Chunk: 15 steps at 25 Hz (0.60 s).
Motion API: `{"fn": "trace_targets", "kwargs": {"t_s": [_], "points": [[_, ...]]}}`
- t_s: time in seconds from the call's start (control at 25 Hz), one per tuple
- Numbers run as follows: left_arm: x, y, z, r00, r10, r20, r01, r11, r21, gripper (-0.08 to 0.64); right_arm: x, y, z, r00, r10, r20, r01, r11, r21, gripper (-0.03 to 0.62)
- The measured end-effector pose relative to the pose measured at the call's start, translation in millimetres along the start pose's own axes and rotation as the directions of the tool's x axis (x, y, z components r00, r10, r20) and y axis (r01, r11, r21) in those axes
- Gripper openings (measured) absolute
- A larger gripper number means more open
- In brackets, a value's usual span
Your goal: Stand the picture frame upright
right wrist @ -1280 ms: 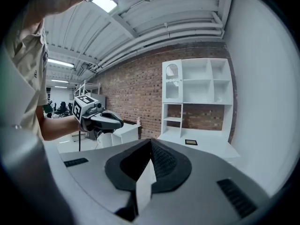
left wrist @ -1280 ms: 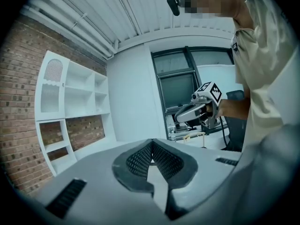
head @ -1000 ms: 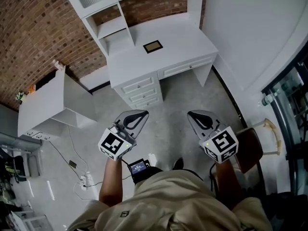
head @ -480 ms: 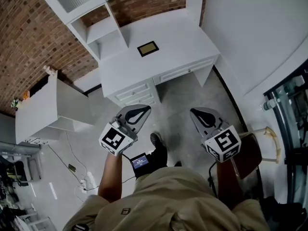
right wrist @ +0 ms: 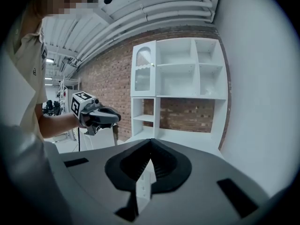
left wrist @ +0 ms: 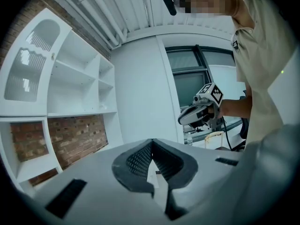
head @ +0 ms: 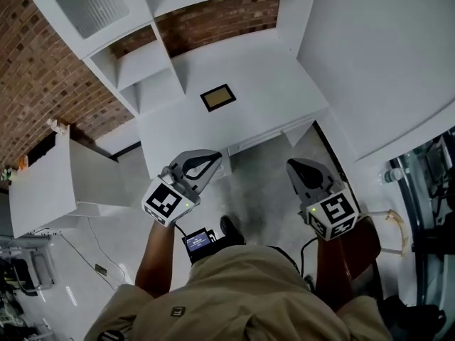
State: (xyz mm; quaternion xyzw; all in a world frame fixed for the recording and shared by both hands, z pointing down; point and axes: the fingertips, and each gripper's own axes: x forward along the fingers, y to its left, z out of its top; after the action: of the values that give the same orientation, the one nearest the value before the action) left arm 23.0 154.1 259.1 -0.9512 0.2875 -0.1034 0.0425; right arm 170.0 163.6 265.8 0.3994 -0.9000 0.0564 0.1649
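A small dark frame (head: 217,97) lies flat near the middle of the white counter (head: 284,84), at upper centre. White shelves (head: 135,55) rise from the counter's left part, with a brick wall (head: 35,84) behind them at upper left. Well short of the counter, over the grey floor (head: 256,190), the left tongs (head: 215,158) and right tongs (head: 293,166) hang side by side at mid-height, both pointing toward the counter, jaws together and nothing in them. A white cabinet (head: 39,187) stands at the left edge. A brown chair (head: 364,241) sits at lower right, and a dark shoe (head: 229,226) shows below the tongs.
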Motion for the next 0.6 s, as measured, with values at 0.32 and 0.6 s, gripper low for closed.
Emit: {"fn": "trace_targets", "kwargs": {"t_s": [0.32, 0.6], "points": [[-3, 76, -10, 1.0, 0.019, 0.024, -0.019, 1.0, -0.018, 0.008, 78, -11, 31, 1.0, 0.01, -0.007, -0.01, 1.0, -0.019, 0.003], [0, 109, -27, 0.999, 0.054, -0.003, -0.054, 0.998, -0.043, 0.007, 120, -25, 35, 0.998, 0.051, -0.021, -0.051, 0.998, -0.022, 0.003]]}}
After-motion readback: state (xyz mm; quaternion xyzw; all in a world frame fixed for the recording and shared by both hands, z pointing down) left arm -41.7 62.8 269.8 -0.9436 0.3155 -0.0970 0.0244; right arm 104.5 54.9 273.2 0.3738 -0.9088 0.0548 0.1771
